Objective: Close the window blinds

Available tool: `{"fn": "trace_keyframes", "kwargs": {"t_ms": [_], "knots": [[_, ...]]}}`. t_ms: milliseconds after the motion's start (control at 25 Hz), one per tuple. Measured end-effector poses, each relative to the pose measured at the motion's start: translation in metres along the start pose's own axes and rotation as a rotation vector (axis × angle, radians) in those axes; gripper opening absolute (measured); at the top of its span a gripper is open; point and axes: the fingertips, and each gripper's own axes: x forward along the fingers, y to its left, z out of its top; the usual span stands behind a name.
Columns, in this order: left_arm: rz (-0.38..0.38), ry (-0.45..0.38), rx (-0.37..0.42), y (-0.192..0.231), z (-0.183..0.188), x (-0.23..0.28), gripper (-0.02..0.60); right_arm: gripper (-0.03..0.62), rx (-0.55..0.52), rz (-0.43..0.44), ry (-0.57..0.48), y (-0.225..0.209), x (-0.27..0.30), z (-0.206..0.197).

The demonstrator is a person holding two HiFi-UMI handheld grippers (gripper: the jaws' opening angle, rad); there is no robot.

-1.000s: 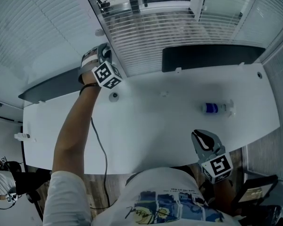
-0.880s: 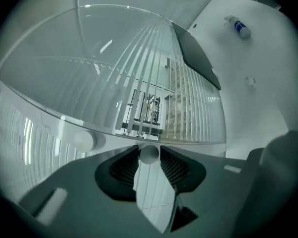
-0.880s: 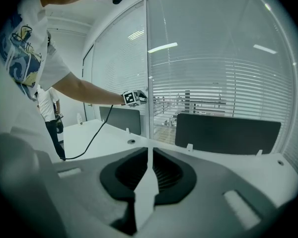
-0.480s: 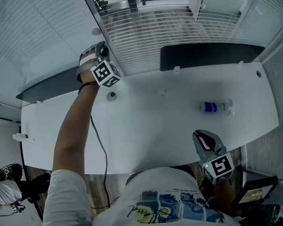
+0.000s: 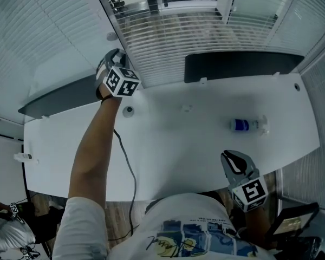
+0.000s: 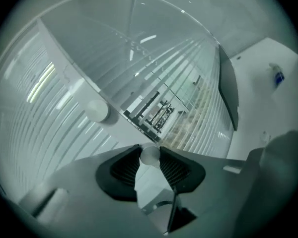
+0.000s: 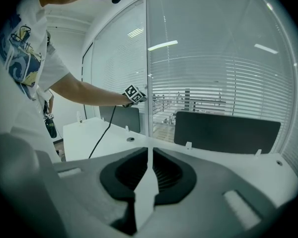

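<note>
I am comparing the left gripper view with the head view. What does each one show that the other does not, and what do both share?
Only the left gripper view shows the grip: the left tool has its pads closed on a small round white knob at the window frame. Only the head view shows the right tool, held low near the person's body, and a dark cable across the desk. Both show the white desk, the lying bottle, a black panel and the blinds.
</note>
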Motion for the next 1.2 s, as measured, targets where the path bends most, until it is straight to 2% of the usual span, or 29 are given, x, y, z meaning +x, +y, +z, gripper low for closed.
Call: {"fn": "trace_keyframes", "kwargs": {"t_ms": [360, 720, 800, 880, 960, 1040, 1200], "knots": [[-0.027, -0.022, -0.553, 0.011, -0.004, -0.002, 0.132, 0.02, 0.009, -0.005, 0.004, -0.002, 0.002, -0.002], [-0.139, -0.121, -1.153, 0.011, -0.013, 0.001, 0.132, 0.02, 0.01, -0.005, 0.009, -0.002, 0.004, -0.005], [-0.156, -0.143, -1.252, 0.012, -0.014, 0.0, 0.132, 0.02, 0.004, -0.004, 0.005, -0.003, 0.004, -0.003], [-0.165, -0.151, -1.264, 0.013, -0.014, 0.0, 0.132, 0.02, 0.005, -0.004, 0.006, -0.003, 0.005, -0.003], [-0.16, -0.143, -1.186, 0.012, -0.013, 0.0, 0.133, 0.02, 0.006, -0.004, 0.01, -0.003, 0.005, -0.003], [-0.132, -0.125, -1.052, 0.014, -0.012, -0.002, 0.138, 0.02, 0.003, -0.003, 0.011, -0.003, 0.005, -0.003], [-0.077, -0.089, -0.731, 0.014, -0.007, -0.007, 0.179, 0.02, 0.005, -0.003, 0.009, -0.003, 0.005, -0.002]]}}
